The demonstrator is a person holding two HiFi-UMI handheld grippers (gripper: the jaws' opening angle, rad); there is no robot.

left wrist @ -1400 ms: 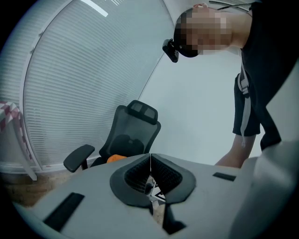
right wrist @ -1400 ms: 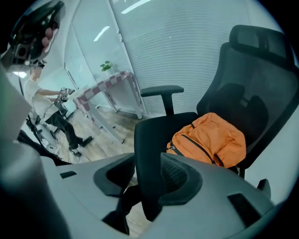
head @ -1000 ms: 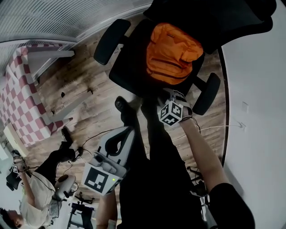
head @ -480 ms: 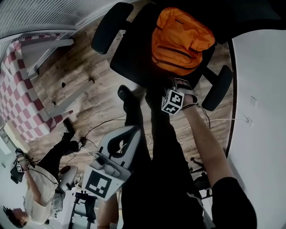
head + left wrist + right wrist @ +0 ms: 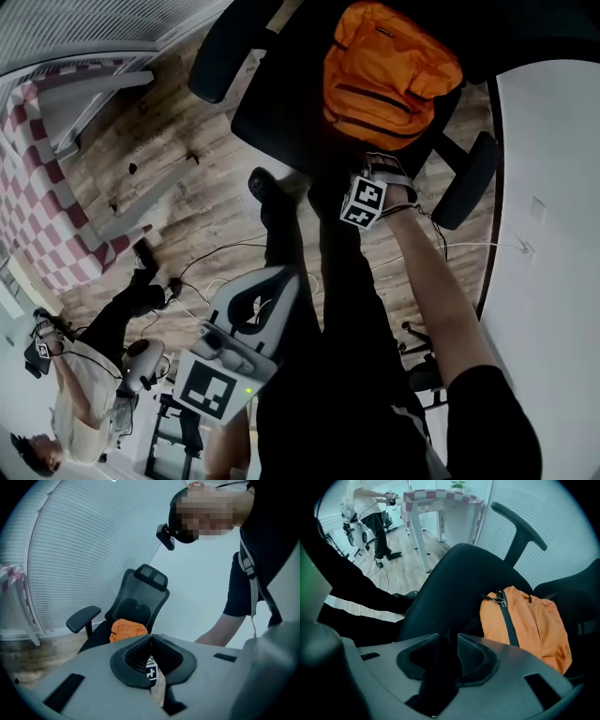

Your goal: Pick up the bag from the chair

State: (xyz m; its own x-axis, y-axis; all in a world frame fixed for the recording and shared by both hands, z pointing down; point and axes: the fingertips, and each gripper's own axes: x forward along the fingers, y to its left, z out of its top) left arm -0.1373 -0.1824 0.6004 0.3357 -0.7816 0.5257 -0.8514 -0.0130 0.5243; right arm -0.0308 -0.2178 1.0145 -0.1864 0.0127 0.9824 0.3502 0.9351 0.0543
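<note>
An orange bag [image 5: 389,70] lies on the seat of a black office chair [image 5: 281,112]. My right gripper [image 5: 373,169] is at the seat's front edge, just short of the bag's near side. In the right gripper view the bag [image 5: 525,620] fills the right side, and the right gripper [image 5: 447,639] has its jaws slightly apart with only dark seat between them. My left gripper [image 5: 272,286] hangs low beside my leg, far from the chair. In its own view the left gripper [image 5: 151,637] has its jaws touching, and the bag [image 5: 128,630] lies beyond them.
The chair's armrests [image 5: 220,47] [image 5: 469,183] flank the bag. A table with a red-checked cloth [image 5: 37,187] stands to the left on the wood floor. Cables [image 5: 216,262] trail across the floor. Another person [image 5: 84,375] is at the lower left. A white wall [image 5: 553,234] runs along the right.
The chair and bag now sit higher in the head view. My right gripper has gone forward with them and stays at the seat's front edge. The left gripper has barely moved.
</note>
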